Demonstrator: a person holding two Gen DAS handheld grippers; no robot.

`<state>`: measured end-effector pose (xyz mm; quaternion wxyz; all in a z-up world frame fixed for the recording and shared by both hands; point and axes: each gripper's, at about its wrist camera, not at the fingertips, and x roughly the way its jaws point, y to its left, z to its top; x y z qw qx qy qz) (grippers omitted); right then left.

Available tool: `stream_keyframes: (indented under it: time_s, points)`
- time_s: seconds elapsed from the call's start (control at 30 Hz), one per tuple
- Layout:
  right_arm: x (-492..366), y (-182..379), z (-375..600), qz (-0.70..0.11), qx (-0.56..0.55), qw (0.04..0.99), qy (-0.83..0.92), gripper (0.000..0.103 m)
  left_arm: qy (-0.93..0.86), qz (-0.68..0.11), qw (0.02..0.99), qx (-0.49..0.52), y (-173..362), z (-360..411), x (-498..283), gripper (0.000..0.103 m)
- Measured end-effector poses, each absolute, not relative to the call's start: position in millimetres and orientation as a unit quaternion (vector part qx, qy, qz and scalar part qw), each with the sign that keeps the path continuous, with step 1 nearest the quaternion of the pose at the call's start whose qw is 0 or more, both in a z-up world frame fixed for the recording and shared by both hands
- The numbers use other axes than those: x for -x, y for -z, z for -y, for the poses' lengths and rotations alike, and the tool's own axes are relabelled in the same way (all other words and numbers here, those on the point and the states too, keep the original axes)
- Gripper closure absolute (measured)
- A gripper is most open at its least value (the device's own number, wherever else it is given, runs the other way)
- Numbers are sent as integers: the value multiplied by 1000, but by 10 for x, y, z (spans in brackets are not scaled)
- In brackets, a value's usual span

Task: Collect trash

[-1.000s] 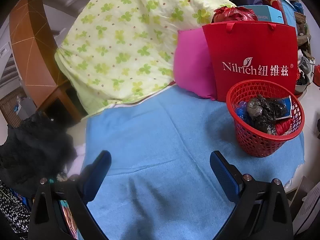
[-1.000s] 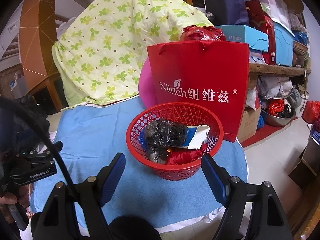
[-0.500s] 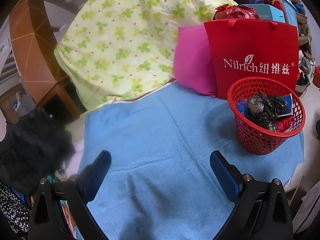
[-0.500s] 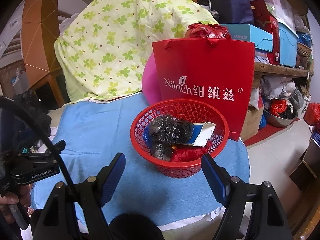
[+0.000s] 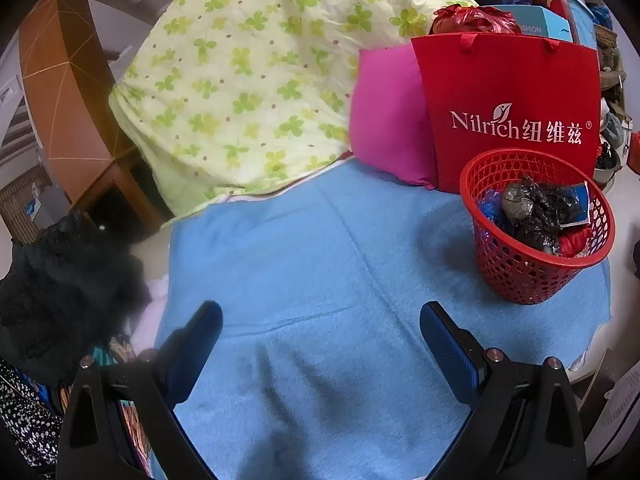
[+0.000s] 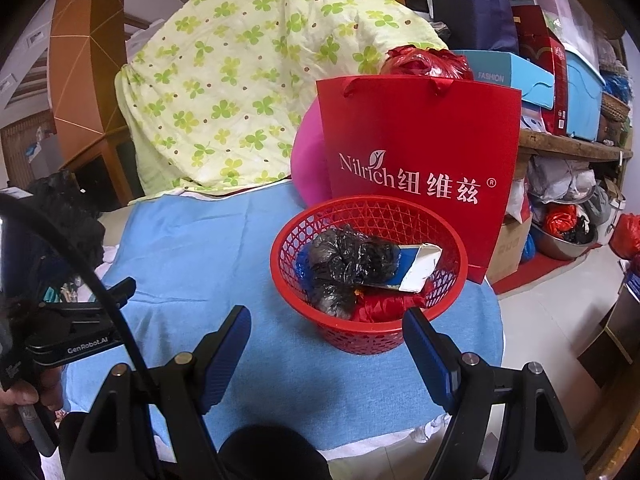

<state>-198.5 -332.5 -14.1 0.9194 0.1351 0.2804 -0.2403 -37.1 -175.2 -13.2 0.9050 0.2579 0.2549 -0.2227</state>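
Red basket [image 6: 362, 330] holds black bags [image 6: 346, 262] and a carton [image 6: 416, 266].

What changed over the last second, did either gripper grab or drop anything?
No grab or release. The left gripper and right gripper stayed open and empty; both views drifted slightly. The red basket still holds its trash on the blue cloth, with the red bag behind.
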Motion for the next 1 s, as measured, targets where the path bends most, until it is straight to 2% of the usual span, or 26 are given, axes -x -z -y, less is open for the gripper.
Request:
stream_keyframes:
  time_s: [1.0]
  points:
    - [1897, 209, 3305, -291, -136, 919, 228, 22, 219, -262, 902, -265, 213, 1744, 332, 4]
